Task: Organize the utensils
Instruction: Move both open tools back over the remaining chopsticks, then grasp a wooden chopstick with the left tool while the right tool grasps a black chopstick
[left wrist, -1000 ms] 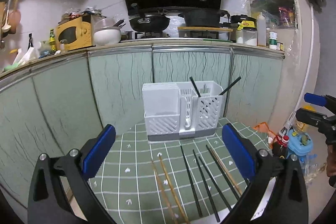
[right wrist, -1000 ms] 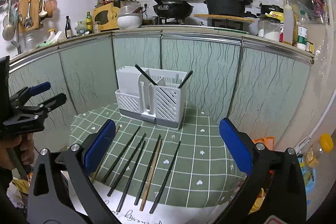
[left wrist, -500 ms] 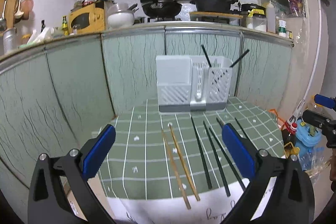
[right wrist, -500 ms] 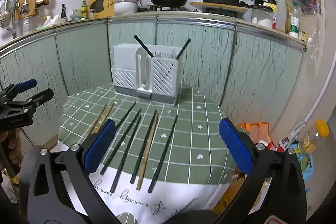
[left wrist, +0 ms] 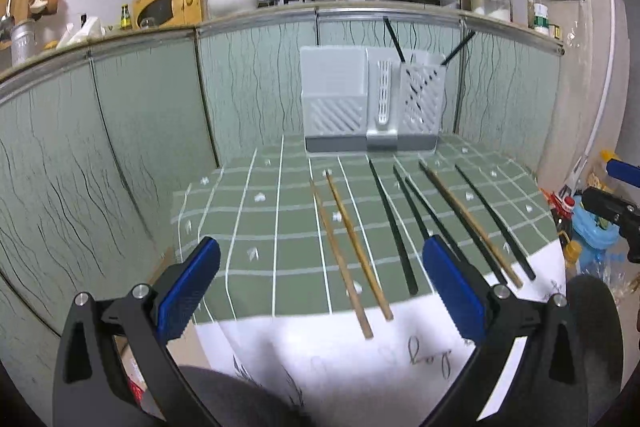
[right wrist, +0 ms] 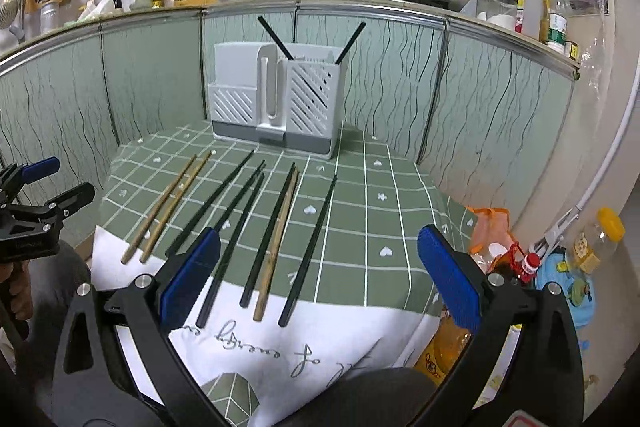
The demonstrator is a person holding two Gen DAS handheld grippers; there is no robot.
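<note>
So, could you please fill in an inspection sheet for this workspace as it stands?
Surface: green checked tablecloth, white printed edge.
Job's things: white utensil holder at the back, two black chopsticks upright in it; on the cloth, three wooden chopsticks and five black chopsticks.
Clutter: nothing seen on the cloth.
Grippers: left gripper and right gripper open, empty.
Cables: nothing seen.
Surroundings: kitchen counter with pans; bottles on the floor.

Lower ends of the black chopsticks [left wrist: 429, 239] behind the left tool's pad — perhaps two.
</note>
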